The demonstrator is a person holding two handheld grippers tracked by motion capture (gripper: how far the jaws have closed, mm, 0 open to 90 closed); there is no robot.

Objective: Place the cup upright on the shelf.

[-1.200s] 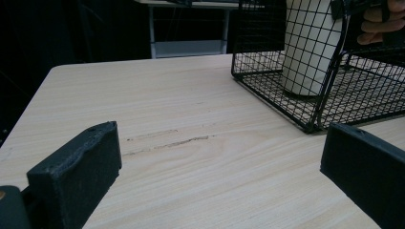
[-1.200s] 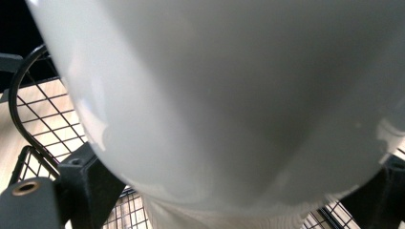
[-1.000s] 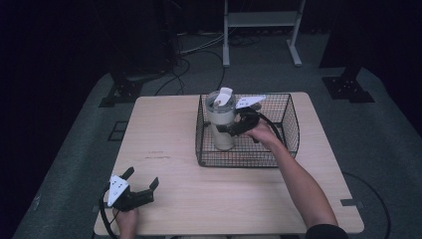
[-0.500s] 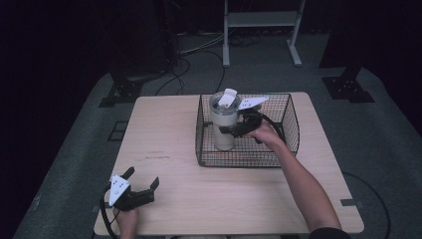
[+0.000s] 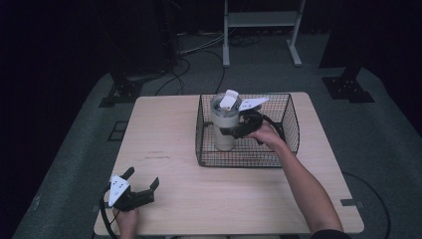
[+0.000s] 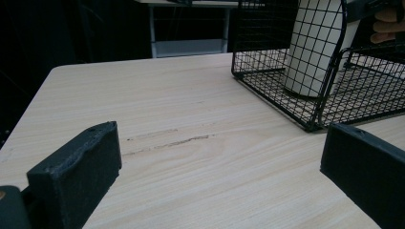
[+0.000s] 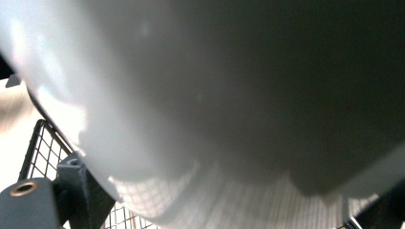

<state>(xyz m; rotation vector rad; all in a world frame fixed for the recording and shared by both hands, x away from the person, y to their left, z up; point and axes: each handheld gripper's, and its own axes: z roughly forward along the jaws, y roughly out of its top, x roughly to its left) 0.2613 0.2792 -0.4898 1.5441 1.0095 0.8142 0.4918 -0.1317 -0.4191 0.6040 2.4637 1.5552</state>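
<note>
The right gripper (image 5: 234,130) pinches the tall white cup (image 5: 223,124) in the wire basket (image 5: 288,117); squeezed loosely, the cup could slip or tip, while the left gripper (image 5: 142,184) rests wide open.

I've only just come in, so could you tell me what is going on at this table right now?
A person is working at a wooden table with a gripper in each hand. The right gripper reaches into the black wire basket and is closed around a tall white tumbler that stands upright inside it. The tumbler's lid has a white flip tab. The left gripper rests near the table's front left corner with its jaws open, holding nothing.
</note>
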